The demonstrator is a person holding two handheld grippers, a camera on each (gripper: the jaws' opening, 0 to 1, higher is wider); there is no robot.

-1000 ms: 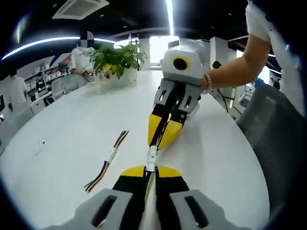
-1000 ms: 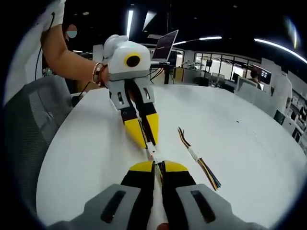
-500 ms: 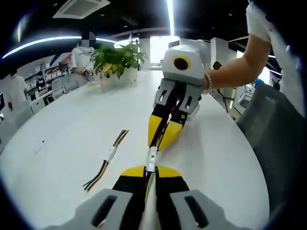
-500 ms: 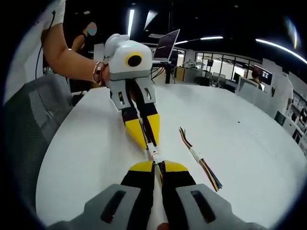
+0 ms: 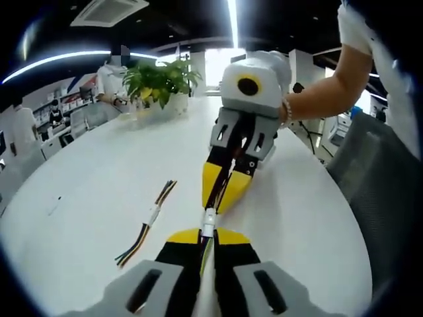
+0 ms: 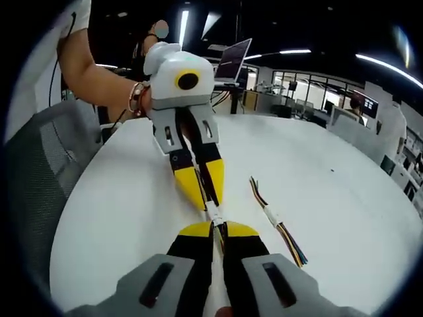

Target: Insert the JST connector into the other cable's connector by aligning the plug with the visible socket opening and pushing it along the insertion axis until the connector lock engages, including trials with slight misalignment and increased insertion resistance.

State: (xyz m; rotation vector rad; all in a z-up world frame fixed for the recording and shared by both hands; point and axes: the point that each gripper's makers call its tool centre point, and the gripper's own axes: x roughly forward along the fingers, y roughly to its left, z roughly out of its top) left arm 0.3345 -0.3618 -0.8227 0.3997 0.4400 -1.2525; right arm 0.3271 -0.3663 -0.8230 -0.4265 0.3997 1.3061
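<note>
**Two grippers meet tip to tip over a white table, a small white connector between them**

A large round white table point(image 5: 99, 178) carries everything. In the left gripper view, the left gripper point(image 5: 207, 232) rises from the bottom edge, its yellow-tipped jaws pressed together on a white JST connector point(image 5: 208, 220) that sticks out just past the tips. The right gripper point(image 5: 221, 191) reaches in from the far side, slanting down toward that connector, jaws pinched on the other cable's end; the two sets of yellow tips almost touch at the connector. A person's bare forearm point(image 5: 324, 89) with a wrist bracelet holds it from the right.

The connector is small, pale and blocky; whether its halves are fully mated cannot be told.

Left of the connector, apart from both grippers, a spare cable point(image 5: 147, 222) of coloured wires with a white middle piece lies flat. A potted plant point(image 5: 157, 82) stands at the table's far edge.
</note>
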